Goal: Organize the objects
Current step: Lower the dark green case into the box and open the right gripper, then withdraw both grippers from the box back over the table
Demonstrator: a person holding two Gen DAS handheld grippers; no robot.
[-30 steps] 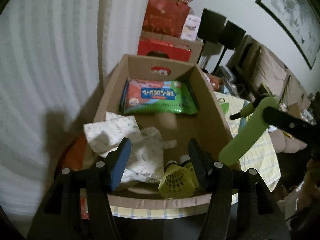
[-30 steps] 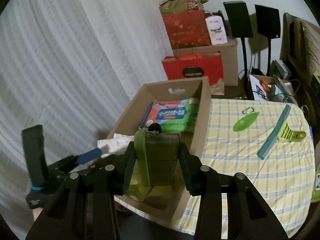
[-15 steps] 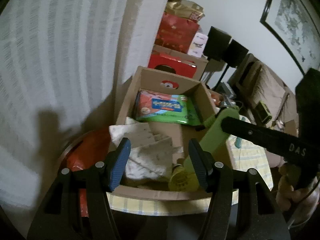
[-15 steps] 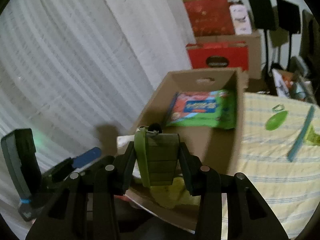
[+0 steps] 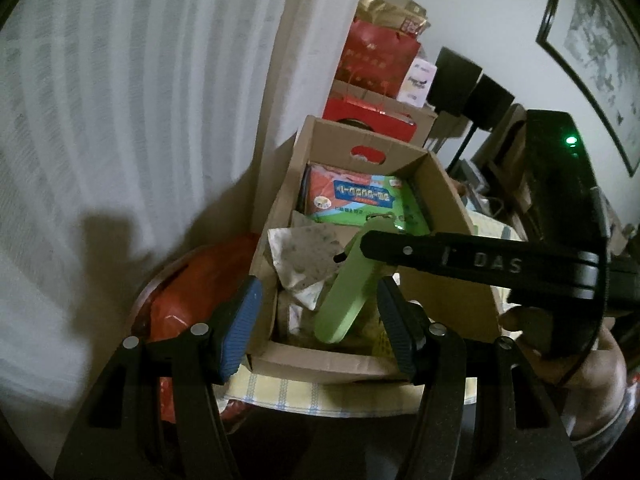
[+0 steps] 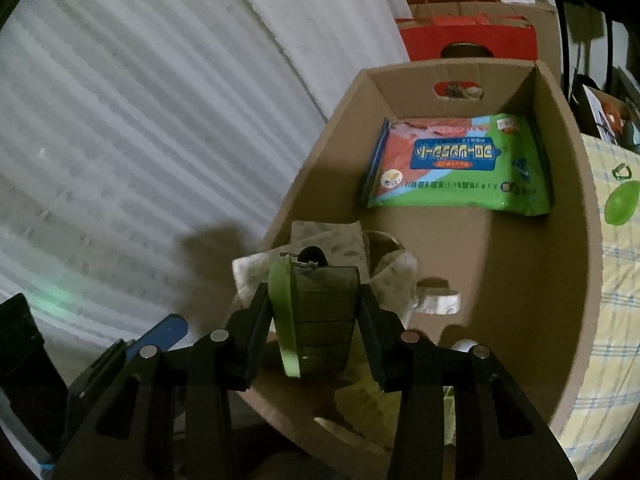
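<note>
Since the earlier frames, we note the right gripper point(image 6: 314, 320) has carried its green comb-like tool point(image 6: 320, 316) down over the cardboard box point(image 6: 560, 320), pads clenched on it. The left gripper point(image 5: 320, 320) stands released, empty, at the box's near end. Inside lie a wet-wipes pack point(image 6: 460, 168) and patterned tissue packs point(image 5: 304, 248).
</note>
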